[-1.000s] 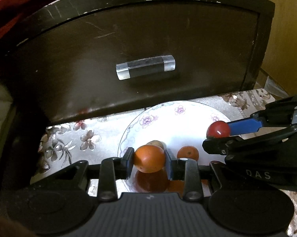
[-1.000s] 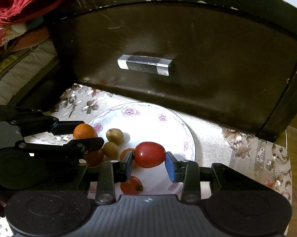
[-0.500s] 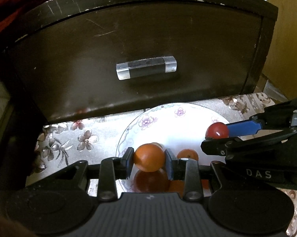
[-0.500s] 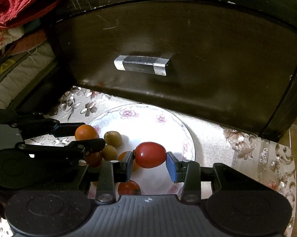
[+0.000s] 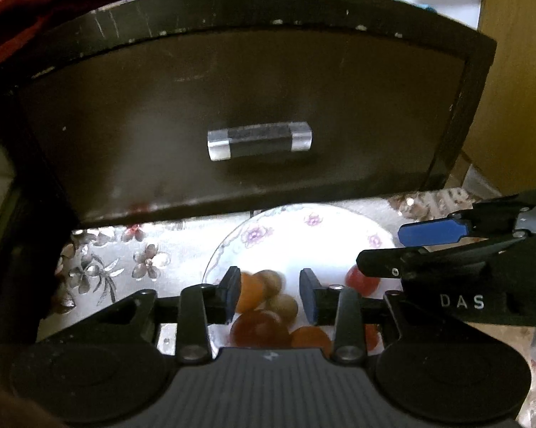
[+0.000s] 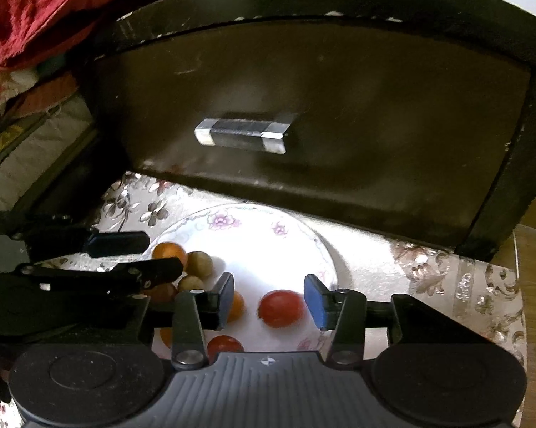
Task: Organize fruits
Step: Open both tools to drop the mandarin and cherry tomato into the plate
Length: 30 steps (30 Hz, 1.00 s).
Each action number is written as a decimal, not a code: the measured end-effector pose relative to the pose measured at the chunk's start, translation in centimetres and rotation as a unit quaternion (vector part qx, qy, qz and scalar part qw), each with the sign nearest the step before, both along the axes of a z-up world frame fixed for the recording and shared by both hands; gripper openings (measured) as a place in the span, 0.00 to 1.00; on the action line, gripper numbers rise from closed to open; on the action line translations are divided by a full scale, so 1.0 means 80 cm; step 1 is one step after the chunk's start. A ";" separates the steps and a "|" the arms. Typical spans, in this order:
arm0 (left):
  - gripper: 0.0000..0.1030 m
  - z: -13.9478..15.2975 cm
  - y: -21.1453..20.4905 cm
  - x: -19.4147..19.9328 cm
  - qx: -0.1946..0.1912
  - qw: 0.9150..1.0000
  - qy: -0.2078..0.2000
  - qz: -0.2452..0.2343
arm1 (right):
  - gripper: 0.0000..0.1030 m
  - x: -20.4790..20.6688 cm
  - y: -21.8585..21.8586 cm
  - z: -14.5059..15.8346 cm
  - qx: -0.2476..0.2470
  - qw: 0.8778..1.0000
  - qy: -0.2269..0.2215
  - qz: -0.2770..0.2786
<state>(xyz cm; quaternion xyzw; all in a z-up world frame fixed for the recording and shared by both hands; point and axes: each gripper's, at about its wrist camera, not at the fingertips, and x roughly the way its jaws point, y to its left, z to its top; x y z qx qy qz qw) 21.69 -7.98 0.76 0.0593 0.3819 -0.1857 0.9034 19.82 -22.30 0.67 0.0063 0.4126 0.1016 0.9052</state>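
The left gripper (image 5: 269, 294) and the right gripper (image 6: 268, 301) hover side by side, jaws spread wide, seemingly gripping nothing, though blur softens both views; fingers point forward.

The dark drawer front (image 5: 253, 117) with its handle (image 5: 259, 141) rises just behind the floral plate (image 6: 268, 239), blocking any forward pass. The plate's far half is bare; fruits (image 5: 268, 303) crowd its near left. Patterned tablecloth (image 6: 446, 278) lies open right of the plate.
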 end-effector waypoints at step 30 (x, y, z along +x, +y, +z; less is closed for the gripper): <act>0.99 0.025 0.053 -0.122 0.055 0.992 -0.054 0.100 | 0.58 -0.124 0.008 0.032 0.007 0.999 -0.014 -0.046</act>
